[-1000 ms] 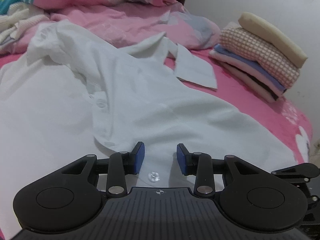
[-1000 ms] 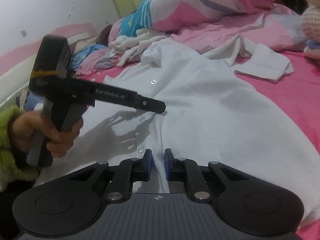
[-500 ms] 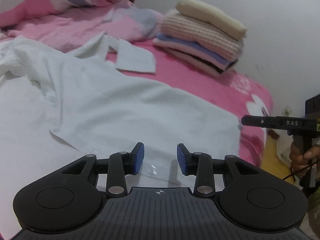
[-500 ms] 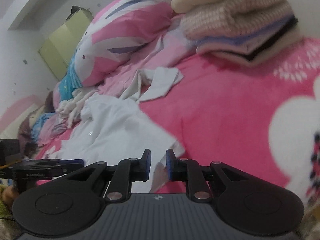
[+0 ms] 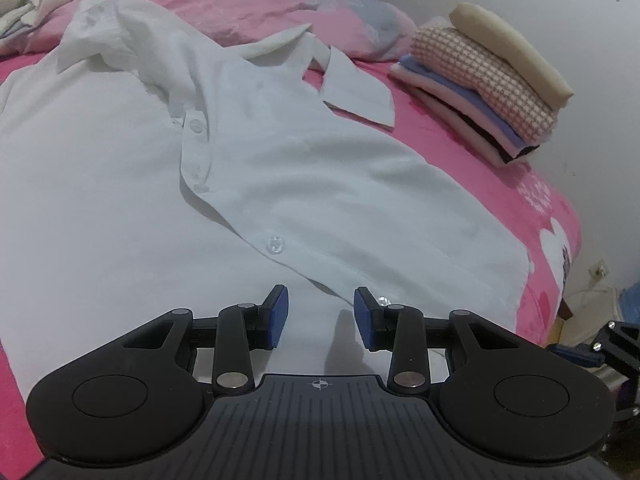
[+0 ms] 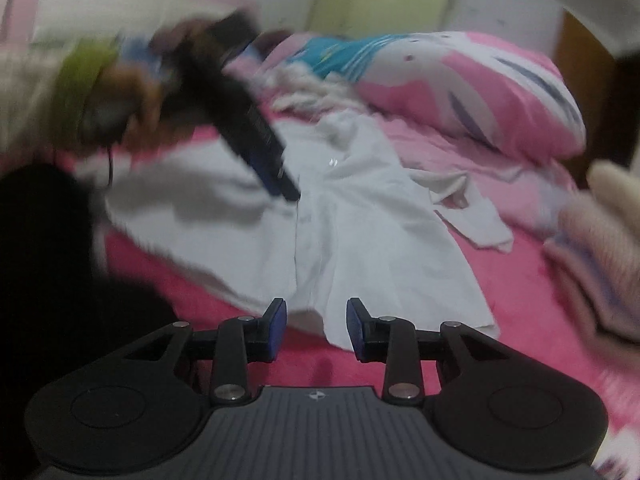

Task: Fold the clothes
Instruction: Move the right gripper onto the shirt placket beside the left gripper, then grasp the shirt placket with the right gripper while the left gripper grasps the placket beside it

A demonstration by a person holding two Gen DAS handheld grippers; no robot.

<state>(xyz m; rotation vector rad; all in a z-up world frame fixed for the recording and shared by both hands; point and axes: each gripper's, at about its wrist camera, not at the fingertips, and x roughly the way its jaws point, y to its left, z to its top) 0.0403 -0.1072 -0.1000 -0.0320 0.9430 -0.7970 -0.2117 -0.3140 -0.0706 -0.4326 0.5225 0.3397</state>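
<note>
Now both sets of jaws hang spread and empty, the right gripper (image 6: 315, 326) opening just short of the white shirt (image 6: 360, 216) hem, the left gripper (image 5: 321, 317) over its placket, so a shallow pinch risks dragging one layer askew.

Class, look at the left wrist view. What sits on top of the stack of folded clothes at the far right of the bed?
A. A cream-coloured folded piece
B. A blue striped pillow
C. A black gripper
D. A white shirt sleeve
A: a cream-coloured folded piece lies on top of the stack of folded clothes, above a pink checked one.
</note>
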